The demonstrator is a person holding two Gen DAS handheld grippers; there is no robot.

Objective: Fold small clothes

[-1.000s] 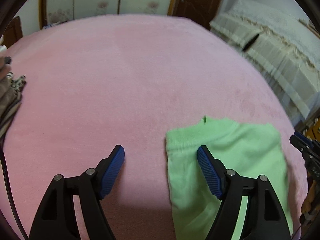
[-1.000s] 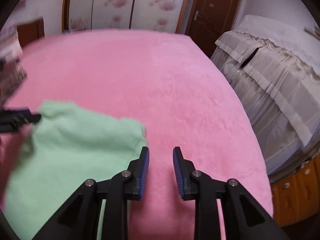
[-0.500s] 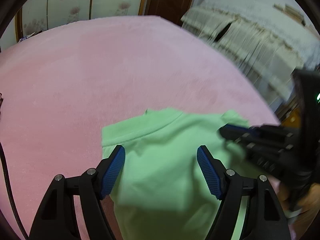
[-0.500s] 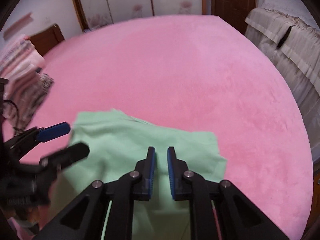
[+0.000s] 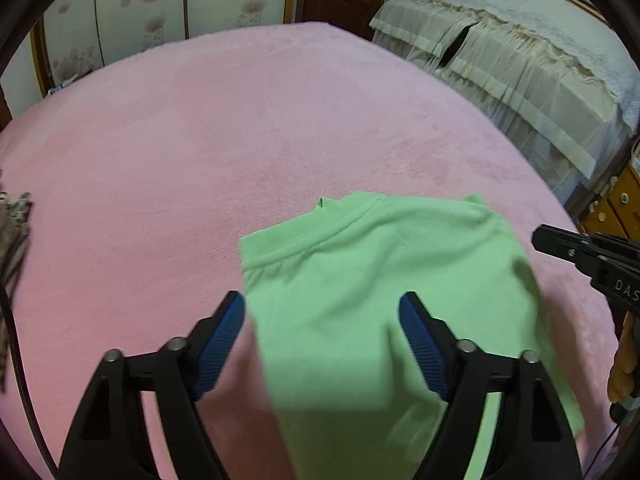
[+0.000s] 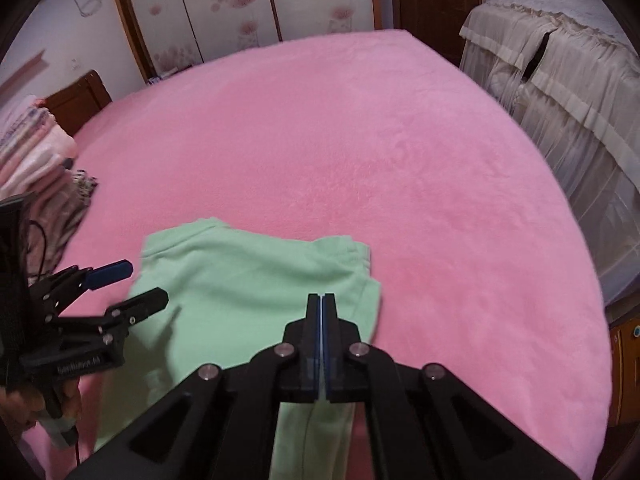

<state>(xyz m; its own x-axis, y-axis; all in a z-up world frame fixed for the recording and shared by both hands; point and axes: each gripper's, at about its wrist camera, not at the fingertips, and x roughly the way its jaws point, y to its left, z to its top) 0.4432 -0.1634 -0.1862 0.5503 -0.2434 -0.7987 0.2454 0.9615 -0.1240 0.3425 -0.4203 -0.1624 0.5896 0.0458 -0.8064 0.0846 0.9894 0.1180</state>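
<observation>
Green garment [image 5: 380, 280] flat on pink blanket [image 5: 200, 160], collar away. Left gripper [image 5: 322, 320] jaws opening, straddling it unpinched; right gripper [image 6: 322, 308] clenched empty above right edge.

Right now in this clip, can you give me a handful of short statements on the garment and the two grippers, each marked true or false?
1. The light green knit garment lies on a pink fleece blanket. True.
2. The right gripper stands wide open. False: its blue pads are pressed together.
3. The left gripper is clamped shut. False: its jaws are opening, held wide above the garment.
4. A stack of folded pink textiles sits at the blanket's left edge. True.
5. The garment is dark blue. False: light green.
</observation>
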